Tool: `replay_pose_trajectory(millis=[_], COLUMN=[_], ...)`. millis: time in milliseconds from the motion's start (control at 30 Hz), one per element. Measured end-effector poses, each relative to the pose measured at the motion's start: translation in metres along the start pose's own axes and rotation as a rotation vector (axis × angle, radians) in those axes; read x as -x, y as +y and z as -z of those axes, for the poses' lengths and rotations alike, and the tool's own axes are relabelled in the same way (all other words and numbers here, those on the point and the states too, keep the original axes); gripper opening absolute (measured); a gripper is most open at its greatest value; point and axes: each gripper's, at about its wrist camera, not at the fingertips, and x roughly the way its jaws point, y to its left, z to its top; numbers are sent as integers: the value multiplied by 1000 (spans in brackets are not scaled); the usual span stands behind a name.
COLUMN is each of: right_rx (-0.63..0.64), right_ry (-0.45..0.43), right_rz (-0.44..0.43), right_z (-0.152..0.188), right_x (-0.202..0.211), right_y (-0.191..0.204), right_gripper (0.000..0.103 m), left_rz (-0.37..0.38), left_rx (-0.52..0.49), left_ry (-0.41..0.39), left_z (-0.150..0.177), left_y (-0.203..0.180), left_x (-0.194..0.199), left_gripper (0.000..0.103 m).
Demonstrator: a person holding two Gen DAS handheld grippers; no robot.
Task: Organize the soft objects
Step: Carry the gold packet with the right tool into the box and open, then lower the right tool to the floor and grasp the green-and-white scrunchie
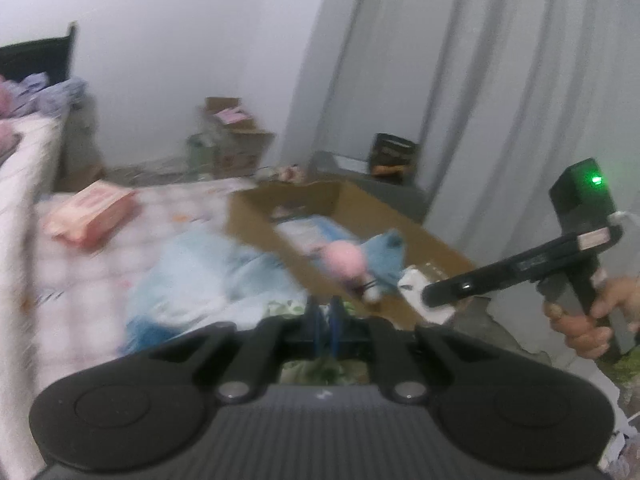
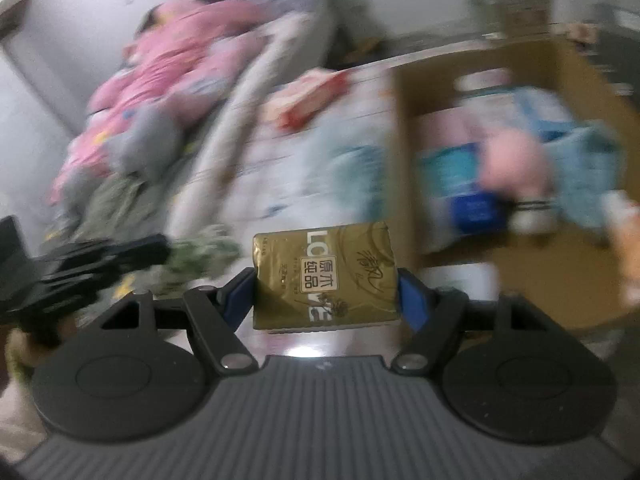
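While both views are pretty smeared, I can see my right claw (image 2: 326, 284) pinching a gold tissue pack (image 2: 325, 276) square between its blue pads (image 2: 412, 300), held up over the bed (image 2: 288, 168). My left claw (image 1: 325, 312) is pressed together with nothing in it. Ahead sits a cardboard box (image 1: 400, 220) on the bed, with a pink-and-blue plush toy (image 1: 360, 260) inside.

Cardboard box (image 1: 256, 216) open-topped — inside, crowded (plush (image 1: 344, 260), packets) — high walls around.
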Motion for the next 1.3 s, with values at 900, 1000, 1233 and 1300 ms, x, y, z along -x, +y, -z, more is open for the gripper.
replay_pose_trajectory(millis=[900, 1000, 1233, 1300], right_rx=[-72, -112, -250, -320], right_ry=[110, 26, -184, -231], right_rz=[195, 144, 110, 125], right_z=[-10, -7, 36, 63], right_x=[-46, -26, 33, 48], right_y=[-154, -153, -165, -180], right_gripper=[78, 78, 80, 80], left_rz=[119, 107, 50, 21], left_rx=[-20, -21, -30, -40], left_ry=[249, 269, 245, 239], left_z=[-19, -8, 12, 15], left_y=[-32, -27, -20, -19], left_x=[-146, -134, -103, -95], left_gripper=[5, 9, 55, 59])
